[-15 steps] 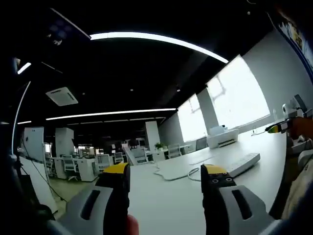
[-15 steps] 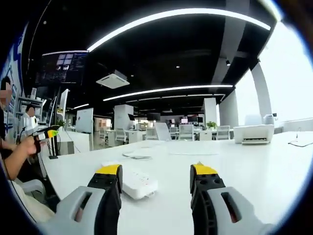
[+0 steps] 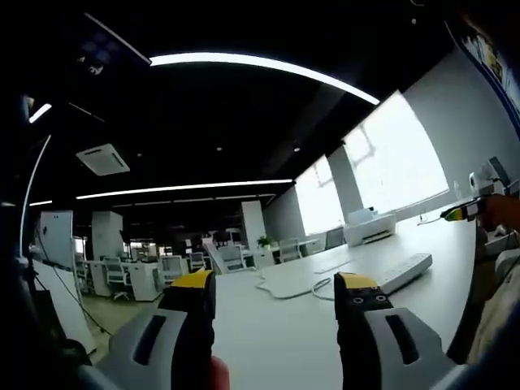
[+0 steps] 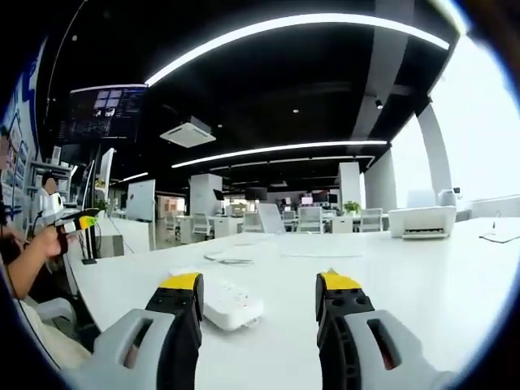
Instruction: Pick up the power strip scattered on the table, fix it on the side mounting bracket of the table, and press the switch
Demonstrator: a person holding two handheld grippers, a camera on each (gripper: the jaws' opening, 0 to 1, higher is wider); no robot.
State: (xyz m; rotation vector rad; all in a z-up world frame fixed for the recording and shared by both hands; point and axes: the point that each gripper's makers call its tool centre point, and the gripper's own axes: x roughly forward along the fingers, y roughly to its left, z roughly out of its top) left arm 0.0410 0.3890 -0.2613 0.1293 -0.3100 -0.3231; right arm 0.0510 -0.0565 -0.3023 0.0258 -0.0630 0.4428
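- The left gripper is being held with its yellow-tipped jaws wide apart and nothing between them; it is hovering low over a white table, whose near edge is falling away at the left toward the office floor.
- The white power strip is lying flat on the table, ahead and to the right of the left gripper and well apart from it; a white cable is curling from it across the tabletop.
- In the right gripper view, the right gripper is likewise being held wide and empty; the power strip is seen just beyond its left jaw, long and rectangular, of smooth plastic; open tabletop is stretching away to the right.
- A white printer is sitting at the far side of the table, near the bright window.
- No writing is being shown clearly enough to be read.
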